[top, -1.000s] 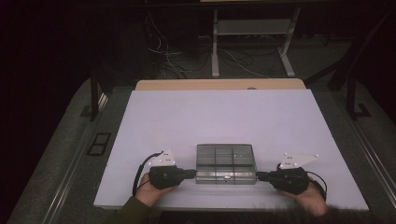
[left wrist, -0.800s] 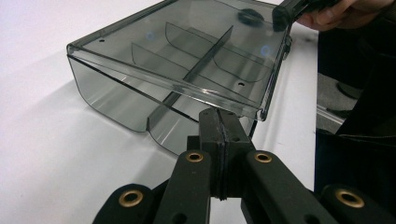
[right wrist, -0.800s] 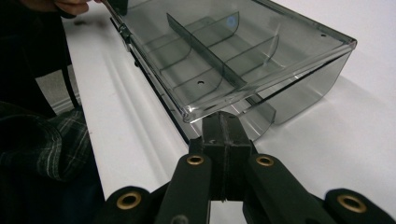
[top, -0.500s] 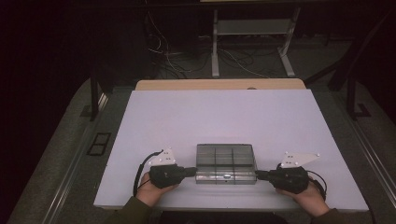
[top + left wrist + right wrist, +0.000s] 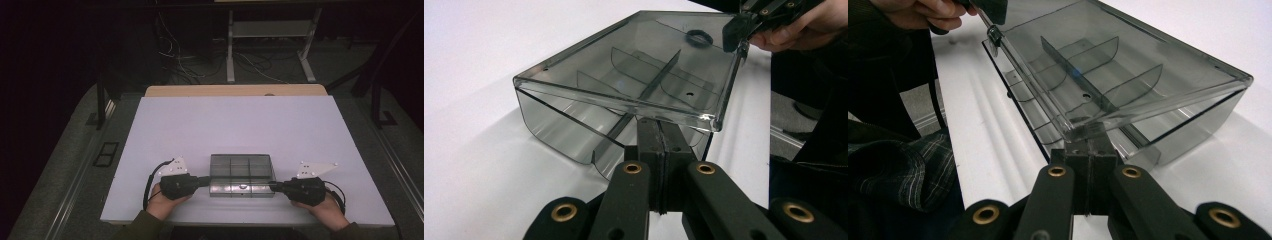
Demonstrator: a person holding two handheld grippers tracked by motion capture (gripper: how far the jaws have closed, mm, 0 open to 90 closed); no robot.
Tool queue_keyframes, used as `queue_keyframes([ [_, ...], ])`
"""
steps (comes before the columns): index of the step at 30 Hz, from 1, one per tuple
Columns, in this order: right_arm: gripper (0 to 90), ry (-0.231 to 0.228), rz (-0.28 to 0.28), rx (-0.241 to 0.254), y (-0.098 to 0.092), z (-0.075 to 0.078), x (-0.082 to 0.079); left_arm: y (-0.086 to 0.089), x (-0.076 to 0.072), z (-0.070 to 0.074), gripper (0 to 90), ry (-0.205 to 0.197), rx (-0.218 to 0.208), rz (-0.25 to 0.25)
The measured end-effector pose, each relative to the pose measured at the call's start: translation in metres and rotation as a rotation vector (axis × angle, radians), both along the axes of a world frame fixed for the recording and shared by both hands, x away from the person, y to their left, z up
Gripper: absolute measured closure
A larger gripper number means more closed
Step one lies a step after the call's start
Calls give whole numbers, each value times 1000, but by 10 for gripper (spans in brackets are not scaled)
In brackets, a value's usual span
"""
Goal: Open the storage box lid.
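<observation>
A clear smoky-grey compartment box [image 5: 242,175] sits on the white table [image 5: 235,125] close to its near edge, about midway between the left and right edges. Dividers split its inside into small cells, and its long axis runs left to right, parallel to that near edge. Its transparent lid [image 5: 634,65] is tilted, lifted along the near side so that a gap shows beneath it, while the far side looks to be hinged down on the box body.

The left gripper [image 5: 204,182] comes in level from the box's left end, and the right gripper [image 5: 274,186] from its right end, so the box lies straight between the two tools and both hands are equally near. In the left gripper view the two black jaws are pressed together right at the lid's near corner; the right gripper view shows the same at the opposite corner. Whether each pair pinches the lid's lip or merely props it from below is hard to tell, since the corner hides the tips.

The coming move likely turns on this symmetry: the lid's long edge spans from one gripper to the other, so both ends would have to travel together for it to swing evenly.
</observation>
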State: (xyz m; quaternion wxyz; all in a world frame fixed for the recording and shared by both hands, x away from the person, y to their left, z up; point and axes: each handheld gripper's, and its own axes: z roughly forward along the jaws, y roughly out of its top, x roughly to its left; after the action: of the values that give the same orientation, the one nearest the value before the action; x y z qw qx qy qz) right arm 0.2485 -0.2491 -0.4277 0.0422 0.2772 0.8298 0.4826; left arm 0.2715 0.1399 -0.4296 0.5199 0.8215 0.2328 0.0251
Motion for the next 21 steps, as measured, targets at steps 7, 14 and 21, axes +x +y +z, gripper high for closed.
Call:
queue_keyframes([
  [7,890,8,17,2,7,0,3,0,1,1,889,-6,3,5],
  [14,890,9,21,4,9,1,7,1,2,0,889,-6,4,12],
  [21,890,-3,36,7,13,3,9,5,3,0,869,-11,11,26],
])
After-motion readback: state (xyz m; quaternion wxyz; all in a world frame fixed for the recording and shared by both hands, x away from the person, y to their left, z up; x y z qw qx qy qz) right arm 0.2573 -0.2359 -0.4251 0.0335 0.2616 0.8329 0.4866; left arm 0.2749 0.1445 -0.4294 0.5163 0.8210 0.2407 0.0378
